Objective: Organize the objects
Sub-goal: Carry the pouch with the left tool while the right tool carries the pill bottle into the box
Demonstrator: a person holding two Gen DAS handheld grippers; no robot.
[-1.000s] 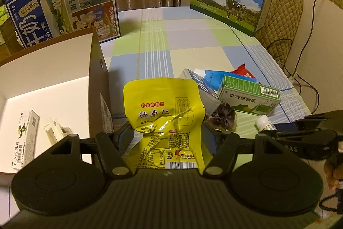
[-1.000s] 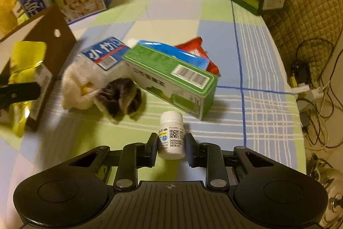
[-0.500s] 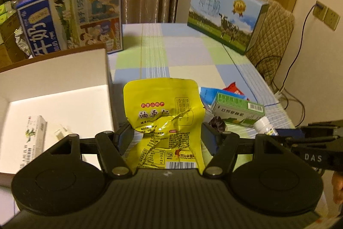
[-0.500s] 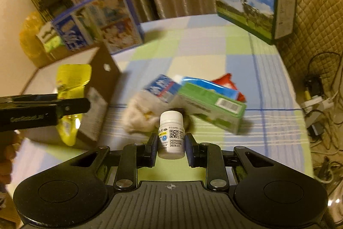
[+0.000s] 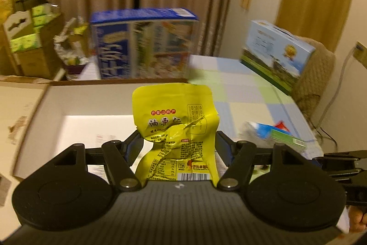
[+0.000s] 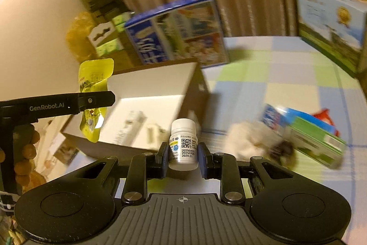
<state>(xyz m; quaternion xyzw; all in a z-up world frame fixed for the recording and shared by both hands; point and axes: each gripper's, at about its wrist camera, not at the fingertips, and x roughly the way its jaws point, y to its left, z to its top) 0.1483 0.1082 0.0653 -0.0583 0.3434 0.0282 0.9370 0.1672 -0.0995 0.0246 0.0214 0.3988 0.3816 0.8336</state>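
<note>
Left wrist view: yellow pouch (image 5: 176,130) clamped, now lifted above the open box (image 5: 34,111); right, bottle (image 6: 183,144) pinched beside it, drop-off near.

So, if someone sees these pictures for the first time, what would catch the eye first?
Probably the bright yellow snack pouch, crumpled and pinched in the left gripper, held above the open white-lined cardboard box. Next, the small white pill bottle held upright in the right gripper, just beside that box. Behind, two large milk cartons stand on the checked tablecloth.
</note>
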